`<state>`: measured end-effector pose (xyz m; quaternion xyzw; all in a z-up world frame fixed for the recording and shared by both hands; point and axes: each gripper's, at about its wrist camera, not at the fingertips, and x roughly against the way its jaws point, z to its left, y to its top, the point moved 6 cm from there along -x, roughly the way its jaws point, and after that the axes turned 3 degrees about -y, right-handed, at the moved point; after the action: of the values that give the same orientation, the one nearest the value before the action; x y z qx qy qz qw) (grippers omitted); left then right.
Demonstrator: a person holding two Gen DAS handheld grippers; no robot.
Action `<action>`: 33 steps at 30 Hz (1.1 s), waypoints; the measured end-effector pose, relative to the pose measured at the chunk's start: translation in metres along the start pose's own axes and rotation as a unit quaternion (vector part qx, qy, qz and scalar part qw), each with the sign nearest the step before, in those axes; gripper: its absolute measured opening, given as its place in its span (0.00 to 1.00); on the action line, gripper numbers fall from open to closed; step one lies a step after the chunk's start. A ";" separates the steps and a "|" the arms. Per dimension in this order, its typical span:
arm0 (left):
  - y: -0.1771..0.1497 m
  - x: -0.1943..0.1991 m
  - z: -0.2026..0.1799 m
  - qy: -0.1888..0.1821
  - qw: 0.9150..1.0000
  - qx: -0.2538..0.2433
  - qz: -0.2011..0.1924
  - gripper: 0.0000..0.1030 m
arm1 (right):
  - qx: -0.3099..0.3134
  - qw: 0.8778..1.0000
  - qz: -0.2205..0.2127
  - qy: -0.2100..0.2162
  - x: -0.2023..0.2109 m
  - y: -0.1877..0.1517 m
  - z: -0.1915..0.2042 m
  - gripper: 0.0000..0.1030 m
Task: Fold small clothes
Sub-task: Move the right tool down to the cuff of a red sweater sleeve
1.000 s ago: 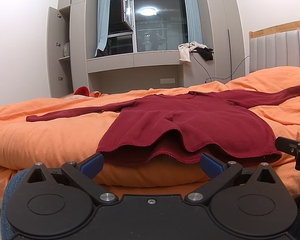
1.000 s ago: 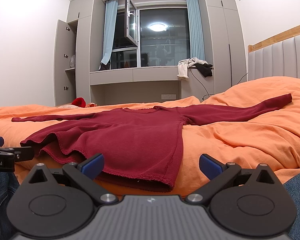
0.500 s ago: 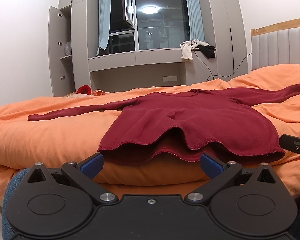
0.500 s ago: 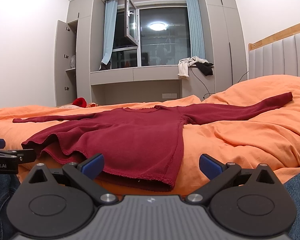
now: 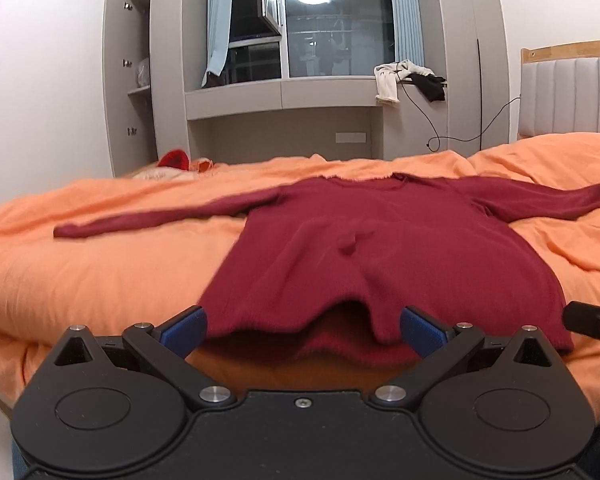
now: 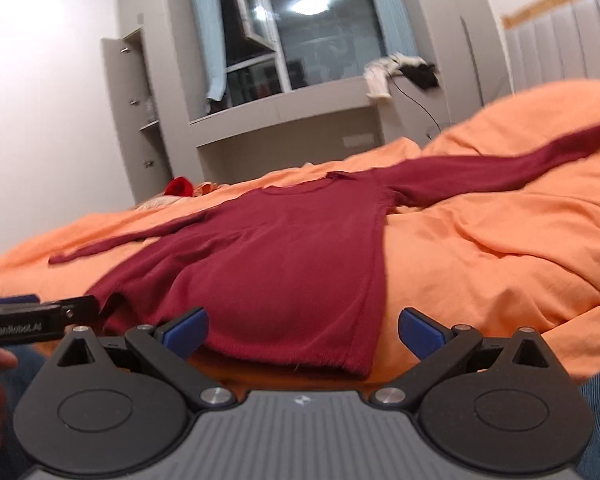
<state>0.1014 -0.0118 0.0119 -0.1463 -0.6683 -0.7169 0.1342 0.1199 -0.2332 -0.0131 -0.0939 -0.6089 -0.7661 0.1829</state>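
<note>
Your left hand-held gripper (image 5: 302, 330) and right hand-held gripper (image 6: 302, 330) both sit with fingers apart, just short of the hem of the red sweater (image 5: 380, 252), which lies spread flat on the orange bed (image 5: 100, 272).

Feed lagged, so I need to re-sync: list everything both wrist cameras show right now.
sweater: 1, dark red, spread flat on the bed, sleeves out
duvet: 1, orange, covers the bed
headboard: 1, grey padded, wooden top rail, right
red item: 1, far bed edge, kind unclear
clothes: white and black, on window ledge
curtains: 2, light blue, beside the window
cabinet: 1, grey, door open, left
left gripper: open, at sweater's hem
right gripper: open, at hem
</note>
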 end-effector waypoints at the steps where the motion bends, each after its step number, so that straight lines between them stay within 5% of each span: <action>1: 0.007 -0.003 -0.002 0.002 1.000 -0.002 -0.002 1.00 | -0.004 1.000 -0.003 -0.007 -0.003 0.006 -0.006 1.00; 6: 0.042 -0.031 -0.014 -0.005 1.000 -0.002 0.004 1.00 | -0.008 0.996 -0.033 -0.081 -0.020 0.047 -0.043 1.00; 11: 0.071 -0.074 -0.029 -0.043 0.999 0.000 0.017 1.00 | -0.047 0.992 -0.031 -0.110 -0.047 0.085 -0.093 1.00; 16: 0.092 -0.121 -0.039 -0.078 0.996 -0.004 0.043 1.00 | 0.005 0.989 -0.022 -0.148 -0.090 0.116 -0.118 1.00; 24: 0.118 -0.185 -0.053 -0.057 0.996 -0.056 0.048 1.00 | 0.059 0.978 -0.045 -0.196 -0.152 0.165 -0.147 1.00; 29: 0.120 -0.215 -0.053 -0.053 0.996 -0.058 0.048 1.00 | 0.051 0.974 -0.055 -0.216 -0.178 0.170 -0.179 1.00; 33: 0.102 -0.241 -0.047 -0.059 0.996 -0.028 0.062 1.00 | -0.027 0.973 -0.043 -0.223 -0.180 0.156 -0.227 1.00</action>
<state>0.3615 -0.0666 0.0093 -0.2336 -0.6446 -0.7154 0.1345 0.3644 -0.4528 0.0062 -0.2412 -0.6167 -0.7493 0.0067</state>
